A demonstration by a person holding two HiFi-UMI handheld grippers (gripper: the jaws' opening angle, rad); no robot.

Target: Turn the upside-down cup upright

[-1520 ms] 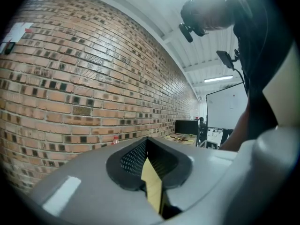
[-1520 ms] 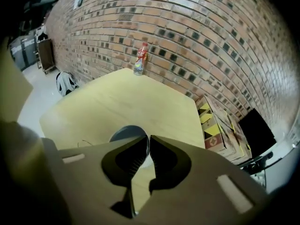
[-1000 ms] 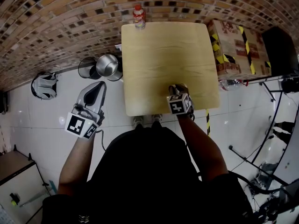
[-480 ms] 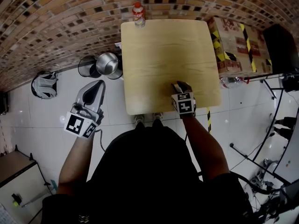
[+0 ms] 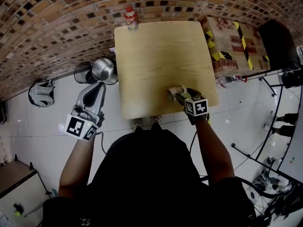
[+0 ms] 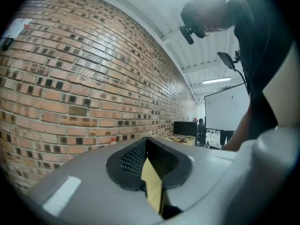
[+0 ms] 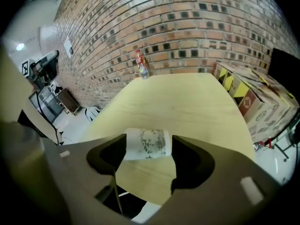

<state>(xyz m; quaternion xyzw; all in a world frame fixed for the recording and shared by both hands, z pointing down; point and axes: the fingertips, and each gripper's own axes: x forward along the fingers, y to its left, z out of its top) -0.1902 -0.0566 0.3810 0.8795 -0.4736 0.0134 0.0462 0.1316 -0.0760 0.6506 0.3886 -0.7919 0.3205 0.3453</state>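
One cup [image 7: 148, 144] stood near the table's front edge, towards its right corner, framed between the two jaws of my right tongs [image 5: 180, 95]. It was a short, pale cylinder with a smooth wall and a dark leafy print running round it. Those jaws had just been swinging apart and were spread wide, with the cup in the gap between them and their pads not pressing on it. In the right gripper view the cup's left side slipped behind the dark, rounded jaw. Its top read only as a flat edge, so I could not tell whether the mouth faced up or down. From the head view the cup was tiny and partly covered by the tongs.

The table [image 5: 156, 56] was a light, fine-grained wooden square with rounded corners. At its far left corner stood a small bottle [image 5: 130, 17] with a red cap and a red label.

My left tongs [image 5: 99, 86] hung off the table's left side over the glossy white floor tiles [image 5: 38, 126]. Their grey jaws were closed tip to tip, with nothing between them. Shiny metal bowls [image 5: 102, 69] sat on the floor just ahead of them. A rough brick wall [image 5: 57, 22] ran behind. A cardboard box [image 5: 232, 39] striped with black-and-yellow tape sat on the table's right.
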